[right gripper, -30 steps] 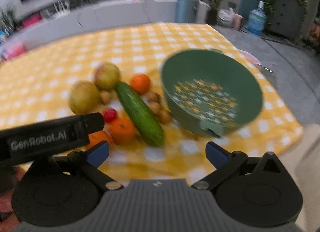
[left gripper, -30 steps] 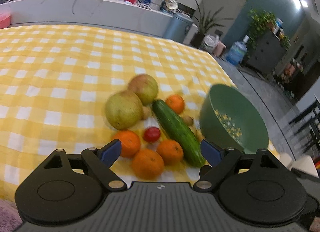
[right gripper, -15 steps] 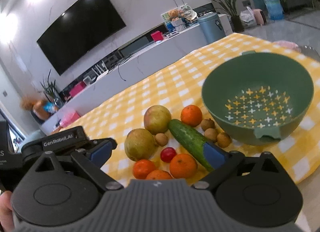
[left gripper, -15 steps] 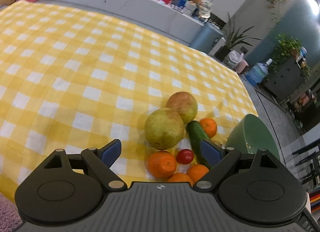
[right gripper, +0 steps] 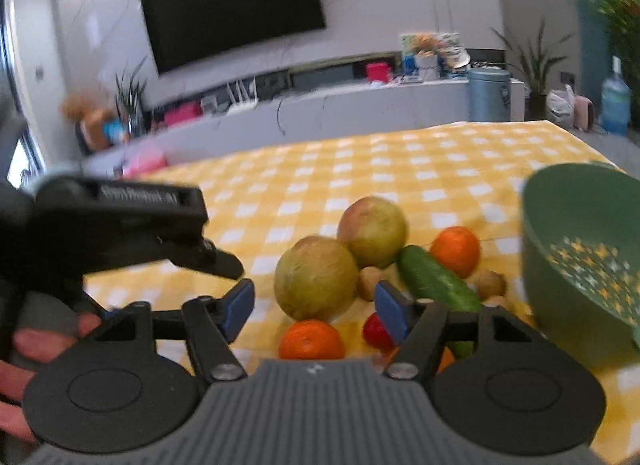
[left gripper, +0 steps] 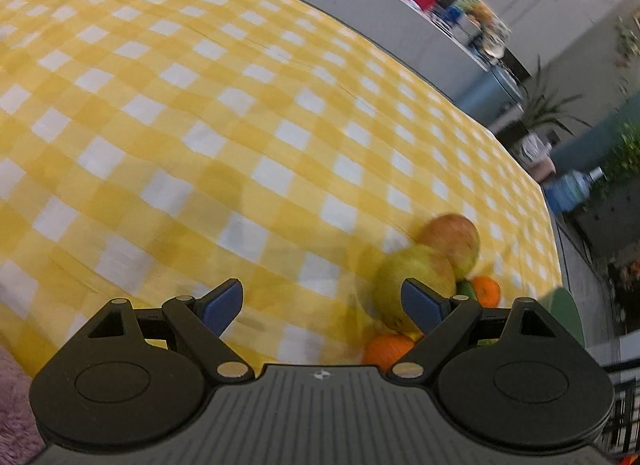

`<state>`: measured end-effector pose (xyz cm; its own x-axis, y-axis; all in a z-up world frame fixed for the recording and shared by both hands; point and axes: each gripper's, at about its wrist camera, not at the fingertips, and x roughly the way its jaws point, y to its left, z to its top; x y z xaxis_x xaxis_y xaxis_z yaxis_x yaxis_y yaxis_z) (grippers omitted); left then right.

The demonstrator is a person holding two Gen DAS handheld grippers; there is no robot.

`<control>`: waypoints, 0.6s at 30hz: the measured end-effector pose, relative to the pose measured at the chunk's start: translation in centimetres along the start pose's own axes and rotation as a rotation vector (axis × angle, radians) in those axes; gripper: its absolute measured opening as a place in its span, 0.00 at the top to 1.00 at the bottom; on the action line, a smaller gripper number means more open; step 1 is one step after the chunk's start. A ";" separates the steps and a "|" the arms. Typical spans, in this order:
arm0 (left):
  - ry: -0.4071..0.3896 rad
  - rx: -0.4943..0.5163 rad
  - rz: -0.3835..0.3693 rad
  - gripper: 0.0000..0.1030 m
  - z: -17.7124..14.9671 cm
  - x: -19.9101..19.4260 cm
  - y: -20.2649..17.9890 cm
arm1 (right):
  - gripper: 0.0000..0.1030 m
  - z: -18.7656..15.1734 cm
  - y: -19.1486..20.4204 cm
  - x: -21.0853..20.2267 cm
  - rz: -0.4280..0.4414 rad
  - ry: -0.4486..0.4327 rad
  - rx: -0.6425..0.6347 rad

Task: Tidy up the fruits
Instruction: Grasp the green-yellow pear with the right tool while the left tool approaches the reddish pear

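Observation:
A pile of fruit lies on the yellow checked cloth (right gripper: 400,169): a green-yellow pear (right gripper: 316,277), a reddish apple (right gripper: 373,231), several oranges (right gripper: 456,251), a cucumber (right gripper: 434,281), a small red tomato (right gripper: 376,333) and small brown fruits (right gripper: 491,284). A green colander bowl (right gripper: 580,257) stands to their right. My right gripper (right gripper: 314,313) is open, low in front of the pear and empty. My left gripper (left gripper: 322,303) is open and empty over bare cloth, with the pear (left gripper: 412,285), apple (left gripper: 454,243) and an orange (left gripper: 486,291) at its right finger.
The left gripper's body (right gripper: 120,221) and the hand holding it fill the left of the right wrist view. A grey counter (right gripper: 320,113) with clutter runs behind the table. The table's right edge (left gripper: 556,225) drops to the floor.
My left gripper has swung left, so the fruit pile slid to the right edge of its view. My right gripper has shifted left and closer to the pear; the bowl moved to its right.

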<state>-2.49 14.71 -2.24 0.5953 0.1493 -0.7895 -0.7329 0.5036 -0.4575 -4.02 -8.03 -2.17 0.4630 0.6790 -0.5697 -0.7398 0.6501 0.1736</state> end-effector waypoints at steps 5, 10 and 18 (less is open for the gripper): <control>0.009 -0.052 -0.011 0.00 0.6 0.1 1.0 | 0.30 0.8 0.9 3.1 -0.030 0.019 -0.082; 0.003 -0.079 0.004 0.00 0.7 0.1 1.3 | 0.30 1.3 1.5 5.4 -0.085 0.049 -0.185; 0.007 -0.077 0.004 0.00 0.7 0.2 1.2 | 0.30 1.1 2.8 7.9 -0.114 0.065 -0.250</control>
<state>-3.03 15.95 -2.69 0.5905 0.1446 -0.7940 -0.7583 0.4360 -0.4846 -1.92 -0.52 -5.30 0.5240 0.5778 -0.6258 -0.7860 0.6111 -0.0938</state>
